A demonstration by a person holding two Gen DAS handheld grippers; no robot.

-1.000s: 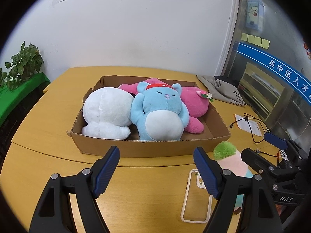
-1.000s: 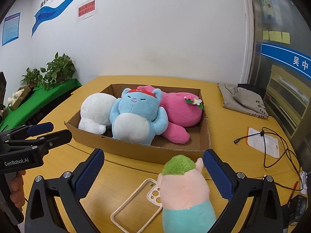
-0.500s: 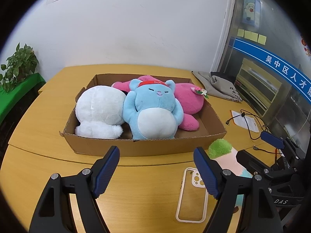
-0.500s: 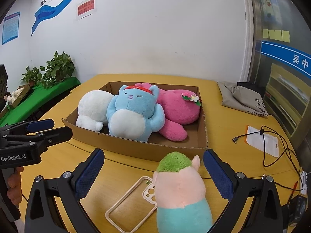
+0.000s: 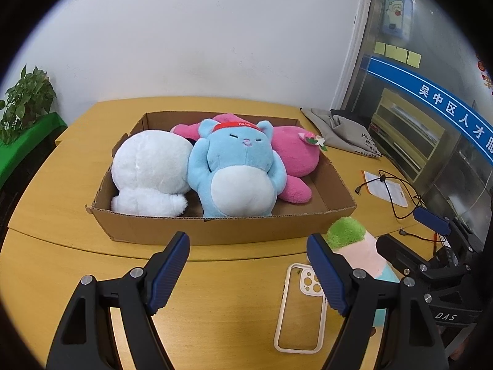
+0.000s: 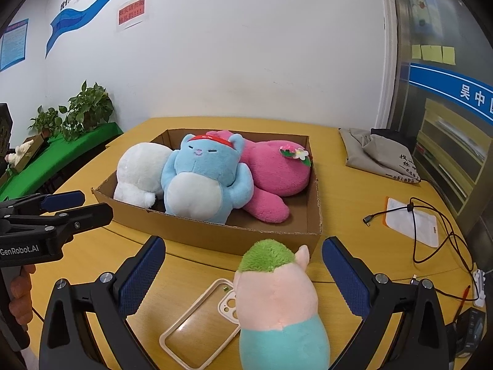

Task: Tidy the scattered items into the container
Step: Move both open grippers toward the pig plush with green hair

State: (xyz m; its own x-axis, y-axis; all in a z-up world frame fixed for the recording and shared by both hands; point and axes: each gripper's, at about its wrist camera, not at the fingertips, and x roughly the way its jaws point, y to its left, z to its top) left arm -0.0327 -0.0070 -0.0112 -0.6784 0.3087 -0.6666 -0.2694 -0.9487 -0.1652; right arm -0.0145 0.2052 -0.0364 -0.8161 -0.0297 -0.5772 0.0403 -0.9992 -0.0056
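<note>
Right wrist view showed the right gripper (image 6: 243, 273) spread wide around the green-haired plush (image 6: 279, 305), not yet touching it; the left gripper (image 5: 248, 265) hung released over bare tabletop (image 5: 77, 185). Judged step: pick up this last plush, beside the phone case (image 6: 200, 323), near the front edge. Next: close, lift, clear the cardboard box (image 6: 215, 234) wall. Counted: three plushes boxed, one outside, one case.

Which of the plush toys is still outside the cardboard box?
The green-haired plush with the peach body and teal bottom. It stands on the table beside the phone case, in front of the cardboard box; the white, blue and pink plushes lie inside.
</note>
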